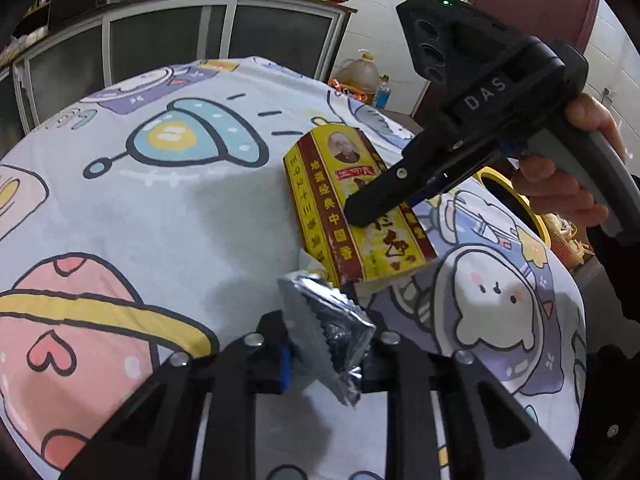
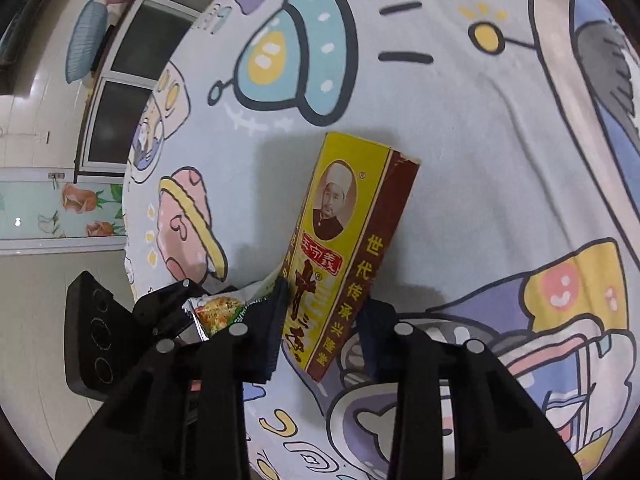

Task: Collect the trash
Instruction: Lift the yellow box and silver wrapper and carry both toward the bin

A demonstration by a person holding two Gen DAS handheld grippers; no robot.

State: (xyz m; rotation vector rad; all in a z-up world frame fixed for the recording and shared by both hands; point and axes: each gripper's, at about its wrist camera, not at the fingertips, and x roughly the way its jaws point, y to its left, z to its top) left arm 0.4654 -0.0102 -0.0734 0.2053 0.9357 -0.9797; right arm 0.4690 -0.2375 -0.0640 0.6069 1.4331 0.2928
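A yellow and dark-red cardboard box (image 1: pixel 332 184) (image 2: pixel 348 216) with a printed portrait lies on the cartoon-print tablecloth (image 1: pixel 160 208). My right gripper (image 2: pixel 326 316) is shut on the box's near end, one finger on each long side; in the left wrist view the right gripper (image 1: pixel 360 212) comes down onto it from the right. A crumpled silver foil snack wrapper (image 1: pixel 328 320) sits pinched in my left gripper (image 1: pixel 328 336), right beside the box's corner. From the right wrist view the wrapper (image 2: pixel 216 312) shows its printed food side in the left gripper (image 2: pixel 172 304).
A person's hand (image 1: pixel 560 188) holds the right gripper's handle. A yellow-rimmed round container (image 1: pixel 516 196) stands beyond the table's right edge. Behind the table are a glass-door cabinet (image 1: pixel 200 36), a large oil bottle (image 1: pixel 362 76) and a tiled floor (image 2: pixel 36 292).
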